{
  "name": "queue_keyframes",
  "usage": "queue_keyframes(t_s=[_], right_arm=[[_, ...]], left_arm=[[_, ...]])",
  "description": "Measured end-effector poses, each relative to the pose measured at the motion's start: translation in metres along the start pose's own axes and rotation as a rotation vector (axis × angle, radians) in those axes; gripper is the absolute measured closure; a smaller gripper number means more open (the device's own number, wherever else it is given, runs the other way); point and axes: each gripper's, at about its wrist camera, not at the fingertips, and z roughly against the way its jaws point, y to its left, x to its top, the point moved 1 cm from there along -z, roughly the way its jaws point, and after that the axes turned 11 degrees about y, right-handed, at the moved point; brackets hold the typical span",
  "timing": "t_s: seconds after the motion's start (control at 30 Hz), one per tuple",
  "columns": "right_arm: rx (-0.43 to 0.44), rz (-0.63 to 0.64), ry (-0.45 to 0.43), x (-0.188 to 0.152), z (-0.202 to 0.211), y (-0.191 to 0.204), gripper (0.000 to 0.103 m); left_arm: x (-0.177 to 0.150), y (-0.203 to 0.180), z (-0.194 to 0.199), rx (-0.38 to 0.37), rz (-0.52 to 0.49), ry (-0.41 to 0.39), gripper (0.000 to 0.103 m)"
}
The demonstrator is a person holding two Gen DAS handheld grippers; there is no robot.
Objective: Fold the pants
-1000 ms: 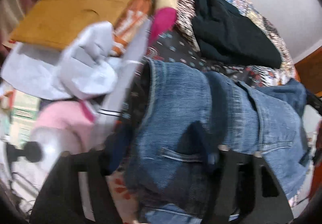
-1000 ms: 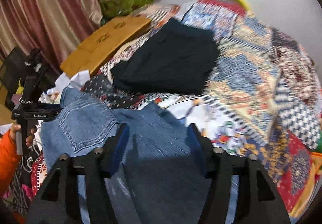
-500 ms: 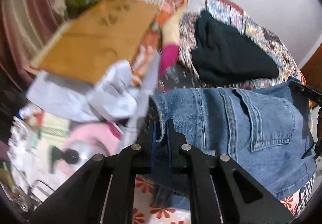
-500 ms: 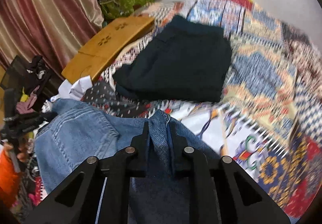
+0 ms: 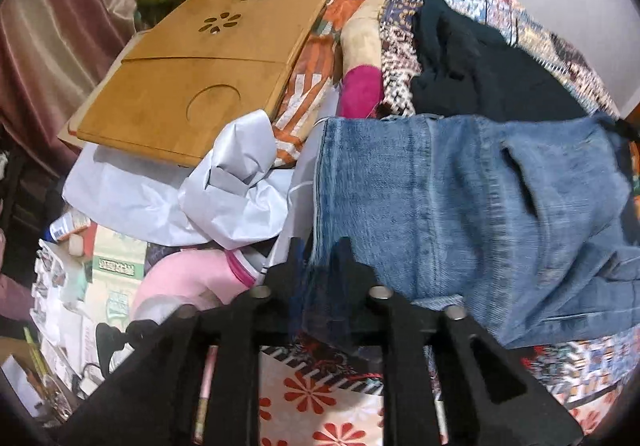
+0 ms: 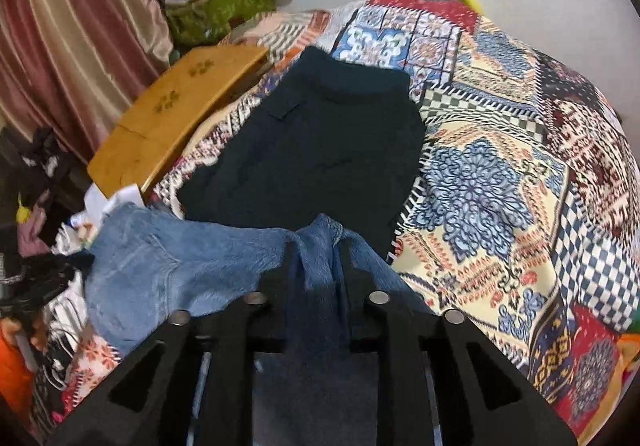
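The blue jeans (image 5: 472, 213) are held up between my two grippers, stretched above the patterned bedspread (image 6: 500, 173). My left gripper (image 5: 320, 258) is shut on one corner of the jeans, denim pinched between its black fingers. My right gripper (image 6: 316, 254) is shut on the other corner of the jeans (image 6: 180, 266), which hang away to the left with a back pocket showing. The lower part of the jeans is hidden below both views.
Folded dark pants (image 6: 320, 149) lie on the bedspread just beyond the jeans. A wooden lap tray (image 5: 200, 73) sits at the bed's left edge, with crumpled white paper (image 5: 232, 189) and pink cloth (image 5: 188, 278) below it. A green bag (image 6: 216, 9) and curtains stand at the back left.
Both grippers went from open around the jeans to shut on them. They have lifted and spread the jeans taut between them, and the views have risen.
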Motion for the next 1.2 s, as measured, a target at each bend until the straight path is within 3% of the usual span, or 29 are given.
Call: queue_keyframes(t_s=[0.03,0.07,0.13,0.3,0.43,0.57,0.8,0.87,0.97,1.1,1.2], right_arm=[[0.005,-0.006,-0.013,-0.004,0.008,-0.001,0.057],[0.011,-0.01,-0.033,-0.01,0.018,-0.003,0.053],[0.019,-0.001,-0.07,-0.024,0.04,-0.006,0.053],[-0.026,-0.005,-0.095,-0.061,0.077,-0.016,0.052],[-0.055,-0.048,-0.111,-0.102,0.101,-0.034,0.043],[-0.103,-0.089,-0.102,-0.142,0.11,-0.05,0.041],[-0.127,-0.222,-0.067,-0.214,0.11,-0.087,0.042],[-0.134,-0.281,-0.067,-0.237,0.113,-0.102,0.042],[-0.153,-0.39,-0.074,-0.271,0.122,-0.133,0.041],[-0.201,-0.568,-0.084,-0.32,0.138,-0.183,0.041],[-0.179,-0.707,-0.093,-0.357,0.147,-0.217,0.041]], left_arm=[[-0.002,0.001,0.007,-0.009,0.002,-0.017,0.052],[-0.005,0.001,0.016,-0.013,0.004,-0.045,0.035],[-0.011,0.0,0.03,-0.015,0.003,-0.089,0.03],[-0.033,-0.004,0.038,-0.115,0.02,-0.038,0.03],[-0.05,-0.024,0.034,-0.148,0.003,-0.009,0.03],[-0.061,-0.063,0.041,-0.148,-0.097,-0.025,0.03],[-0.06,-0.17,0.039,-0.162,-0.353,-0.02,0.03],[-0.058,-0.193,0.032,-0.143,-0.411,-0.012,0.03],[-0.053,-0.221,0.02,-0.051,-0.456,-0.033,0.03],[-0.04,-0.23,0.014,0.018,-0.45,-0.065,0.03],[-0.035,-0.23,0.01,0.018,-0.439,-0.071,0.033]])
